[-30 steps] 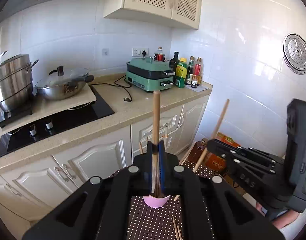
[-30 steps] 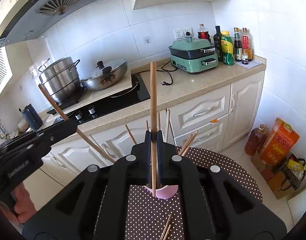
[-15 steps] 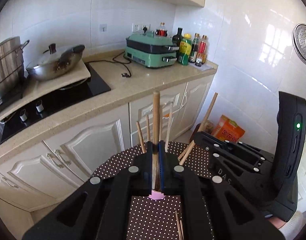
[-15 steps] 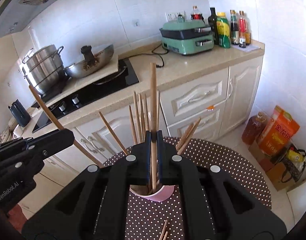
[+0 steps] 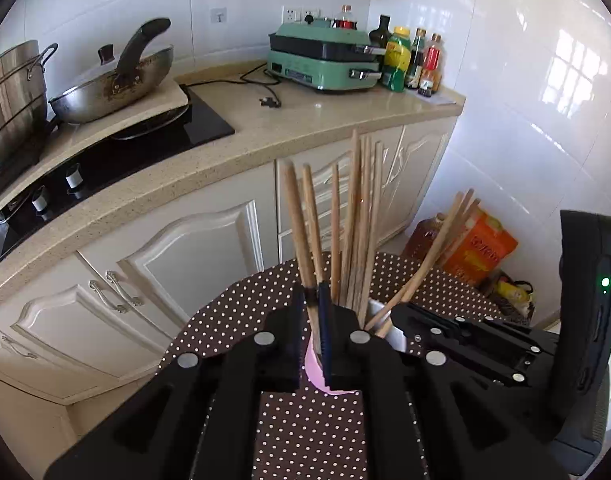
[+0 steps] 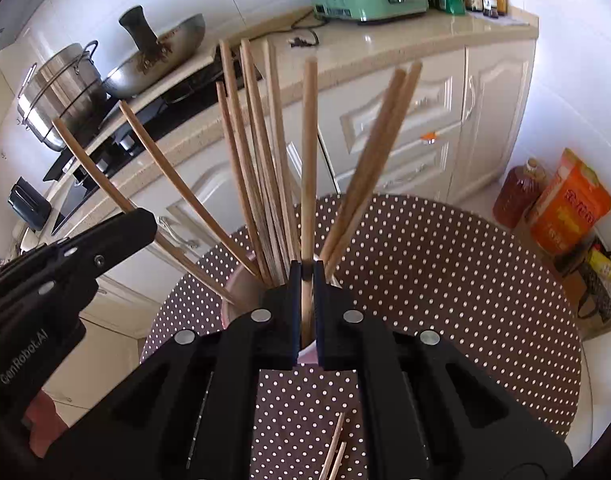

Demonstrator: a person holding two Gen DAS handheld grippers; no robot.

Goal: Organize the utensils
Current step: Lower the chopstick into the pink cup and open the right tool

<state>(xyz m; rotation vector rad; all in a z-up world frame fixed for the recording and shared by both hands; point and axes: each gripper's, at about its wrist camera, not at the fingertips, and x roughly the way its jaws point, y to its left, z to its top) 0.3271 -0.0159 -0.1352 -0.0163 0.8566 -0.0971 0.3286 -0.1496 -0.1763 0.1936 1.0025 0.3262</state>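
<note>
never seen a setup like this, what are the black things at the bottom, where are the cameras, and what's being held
No robot here: a person holds a black two-finger gripper in each hand, and a fisheye camera on each looks forward along its fingers. So each picture shows its own gripper at the bottom and the other one at the side.

In the left wrist view, the left gripper is shut on a wooden chopstick. In the right wrist view, the right gripper is shut on another wooden chopstick.

Both sticks point into a pink cup already full of chopsticks, standing on a round table with a brown polka-dot cloth. A few loose chopsticks lie on the cloth. Behind is a kitchen counter.
</note>
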